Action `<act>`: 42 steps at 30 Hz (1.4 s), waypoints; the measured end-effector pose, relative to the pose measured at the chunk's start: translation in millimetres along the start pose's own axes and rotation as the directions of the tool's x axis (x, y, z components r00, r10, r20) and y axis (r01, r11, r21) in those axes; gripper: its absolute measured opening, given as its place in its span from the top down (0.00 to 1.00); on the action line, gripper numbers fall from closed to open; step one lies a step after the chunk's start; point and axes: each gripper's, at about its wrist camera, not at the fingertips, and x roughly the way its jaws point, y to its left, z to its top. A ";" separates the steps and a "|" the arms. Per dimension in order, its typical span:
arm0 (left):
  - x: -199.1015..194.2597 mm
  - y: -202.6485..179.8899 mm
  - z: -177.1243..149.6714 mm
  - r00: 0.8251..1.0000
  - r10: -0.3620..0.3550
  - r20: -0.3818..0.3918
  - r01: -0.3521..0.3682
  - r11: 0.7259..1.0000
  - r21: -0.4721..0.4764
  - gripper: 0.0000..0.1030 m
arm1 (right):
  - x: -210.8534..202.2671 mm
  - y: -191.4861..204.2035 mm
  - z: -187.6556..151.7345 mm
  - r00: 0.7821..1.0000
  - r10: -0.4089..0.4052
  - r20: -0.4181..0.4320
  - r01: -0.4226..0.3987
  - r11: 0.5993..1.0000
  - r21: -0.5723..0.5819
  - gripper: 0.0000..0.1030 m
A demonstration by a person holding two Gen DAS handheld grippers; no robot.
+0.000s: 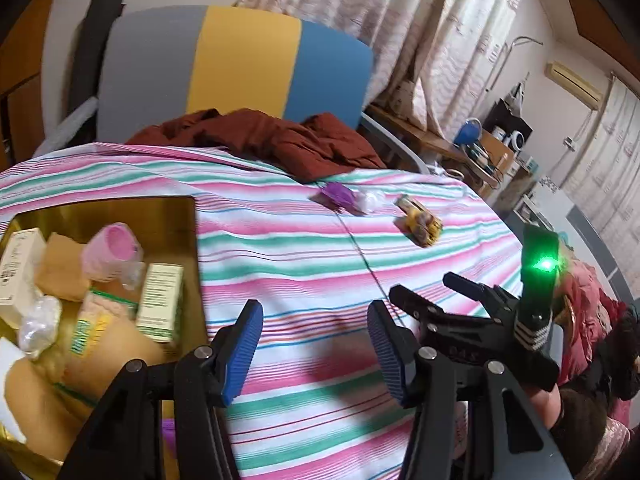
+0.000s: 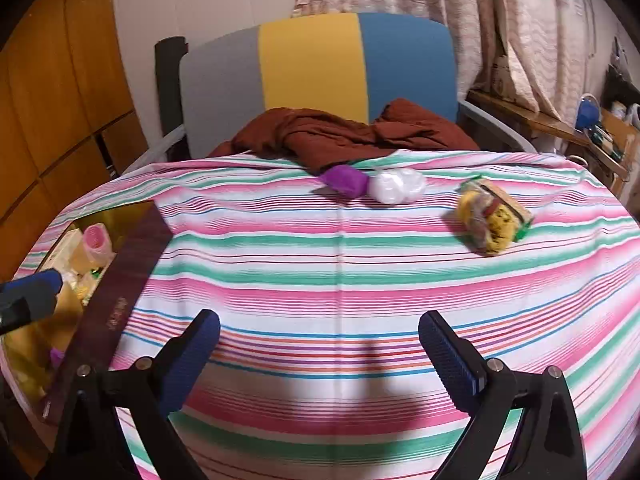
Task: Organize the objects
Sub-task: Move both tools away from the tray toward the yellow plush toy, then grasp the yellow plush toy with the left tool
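A gold-lined box [image 1: 176,216] at the table's left holds small cartons, a pink cup [image 1: 110,252] and packets; it also shows in the right wrist view [image 2: 128,240]. A purple pouch [image 2: 346,180], a clear white plastic bag [image 2: 396,186] and a yellow packet [image 2: 490,216] lie at the far side of the striped cloth. They also show in the left wrist view: the pouch [image 1: 340,196], the bag [image 1: 370,200], the packet [image 1: 420,222]. My left gripper [image 1: 316,344] is open and empty beside the box. My right gripper [image 2: 320,356] is open and empty over the cloth.
A chair [image 2: 312,72] with grey, yellow and blue panels stands behind the table, with a brown cloth [image 2: 348,132] on its seat. Curtains and a cluttered wooden shelf [image 2: 592,136] are at the right. Wooden cabinets [image 2: 60,100] are at the left.
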 end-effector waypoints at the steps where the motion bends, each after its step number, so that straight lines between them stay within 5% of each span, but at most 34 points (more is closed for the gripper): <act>1: 2.3 -3.6 -0.3 1.000 -0.001 -0.008 0.001 1.000 0.003 0.47 | 0.5 -5.6 0.3 1.000 -0.003 0.001 0.003 1.000 0.007 0.03; 14: 54.3 -59.4 7.2 0.995 -0.011 -0.099 0.020 0.996 0.092 0.47 | -2.2 -65.9 -3.4 0.997 -0.074 0.035 0.072 0.996 0.060 0.03; 24: 135.0 -121.2 22.3 0.973 -0.051 -0.226 0.092 0.980 0.175 0.43 | -4.9 -144.3 -3.6 0.968 -0.245 0.059 0.236 0.964 0.121 0.03; 37: 237.1 -194.9 80.5 0.976 -0.071 -0.205 0.116 0.969 0.217 0.39 | 6.1 -202.6 -22.6 0.957 -0.291 -0.022 0.281 0.898 0.340 0.03; 42: 274.8 -210.2 94.0 0.979 0.003 -0.204 0.053 0.962 0.267 0.39 | 6.9 -207.9 -27.2 0.957 -0.288 -0.025 0.276 0.887 0.371 0.03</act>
